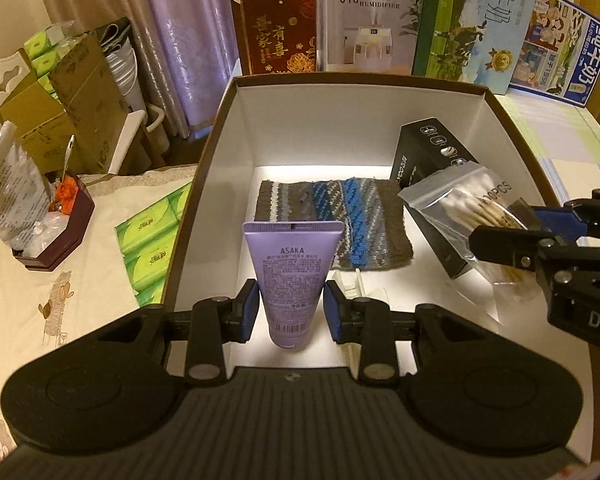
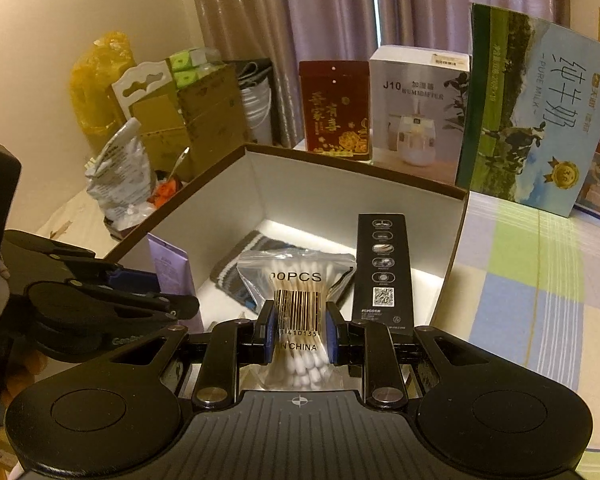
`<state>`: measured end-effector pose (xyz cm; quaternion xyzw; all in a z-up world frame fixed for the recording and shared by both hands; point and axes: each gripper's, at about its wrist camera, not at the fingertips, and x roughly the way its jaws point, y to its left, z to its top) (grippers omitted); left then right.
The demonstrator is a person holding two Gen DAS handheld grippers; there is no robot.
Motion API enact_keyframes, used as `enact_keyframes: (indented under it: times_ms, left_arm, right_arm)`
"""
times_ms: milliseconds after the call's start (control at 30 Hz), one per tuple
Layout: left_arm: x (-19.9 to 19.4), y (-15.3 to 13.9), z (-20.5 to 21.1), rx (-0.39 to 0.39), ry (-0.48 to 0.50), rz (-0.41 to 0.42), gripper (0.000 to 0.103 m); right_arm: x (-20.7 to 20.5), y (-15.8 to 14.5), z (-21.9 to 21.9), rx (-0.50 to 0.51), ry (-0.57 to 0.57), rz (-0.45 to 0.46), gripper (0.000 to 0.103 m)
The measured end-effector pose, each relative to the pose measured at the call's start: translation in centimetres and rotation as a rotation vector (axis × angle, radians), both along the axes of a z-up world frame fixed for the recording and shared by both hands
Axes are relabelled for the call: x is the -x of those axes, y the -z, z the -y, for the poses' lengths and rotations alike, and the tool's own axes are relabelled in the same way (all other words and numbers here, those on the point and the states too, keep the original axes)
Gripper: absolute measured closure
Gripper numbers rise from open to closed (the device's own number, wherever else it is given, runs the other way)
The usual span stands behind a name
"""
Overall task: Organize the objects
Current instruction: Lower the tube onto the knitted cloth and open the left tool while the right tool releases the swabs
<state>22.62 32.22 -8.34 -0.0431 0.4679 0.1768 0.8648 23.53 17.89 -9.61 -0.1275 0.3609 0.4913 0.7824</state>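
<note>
Two items lie in the box point(image 1: 236, 120): knitted cloth point(image 1: 332, 220), black carton point(image 1: 424, 160); jaws pinch tube point(image 1: 292, 272), swabs point(image 2: 298, 308).

I see the table point(image 1: 80, 280) under a pale patterned cloth, carrying the open box point(image 1: 204, 184), green tissue packs point(image 1: 152, 240), a maroon tray point(image 1: 60, 240) and upright cartons point(image 1: 472, 28).

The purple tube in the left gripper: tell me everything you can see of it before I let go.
The purple tube is a soft, squeezable-looking lilac plastic tube printed "ASAKA", with small text and a barcode lower down. Its flat crimped end points away from the camera; the cap end is hidden behind the gripper body. The left gripper has its jaws shut on the tube's lower half, holding it above the near-left part of the open white-lined box. Nothing else appears to touch it; the striped knitted cloth lies beyond it.
</note>
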Motion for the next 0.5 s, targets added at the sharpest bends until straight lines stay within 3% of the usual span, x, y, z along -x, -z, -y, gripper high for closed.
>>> enact_keyframes:
  times_ms: [500]
  left_arm:
    - [-2.6,0.1,-1.3,-0.006,0.034,0.02,0.069]
  right_arm:
    - [-0.8,0.1,-1.4,0.002,0.018,0.007,0.082]
